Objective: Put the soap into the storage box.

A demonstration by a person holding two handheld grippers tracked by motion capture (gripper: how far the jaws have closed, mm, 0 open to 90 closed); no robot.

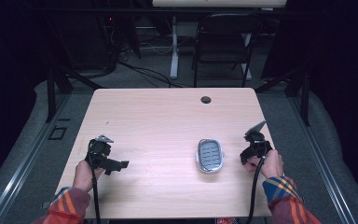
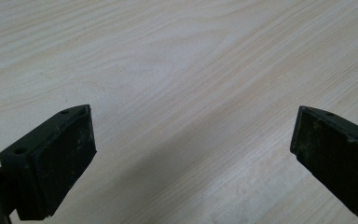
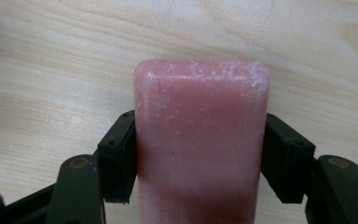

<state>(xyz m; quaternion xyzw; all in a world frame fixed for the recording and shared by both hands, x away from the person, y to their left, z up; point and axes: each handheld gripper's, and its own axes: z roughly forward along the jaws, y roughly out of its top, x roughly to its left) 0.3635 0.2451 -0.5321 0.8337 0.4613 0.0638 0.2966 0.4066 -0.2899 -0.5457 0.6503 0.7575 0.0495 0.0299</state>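
Soap bar (image 3: 200, 140), pink, rounded corners, whitish scuffing on its surface: centre of the right gripper view, clamped between the two black jaws, which press on its left and right sides; its far end projects beyond the jaw tips over the wood.

Right gripper (image 1: 254, 148): lower right of the high view, at the table's right edge, closed on the soap bar, held by the right hand (image 1: 271, 164); cable trailing toward the bottom of the frame.

Soap dish (image 1: 210, 155), grey, oval, with a slatted inset: right of centre in the high view, just left of the right gripper, apart from it.

Left gripper (image 1: 116, 164): lower left of the high view, held by the left hand (image 1: 85, 173). Jaws spread wide, nothing between them; bare wood grain between the pads in the left gripper view.

Table (image 1: 158, 121): light wood, small dark round hole (image 1: 206, 99) near its far edge.

Sleeves (image 1: 279, 189): orange, blue and red plaid, bottom corners of the high view.

Chair (image 1: 223, 42): dark, beyond the table, upper centre.
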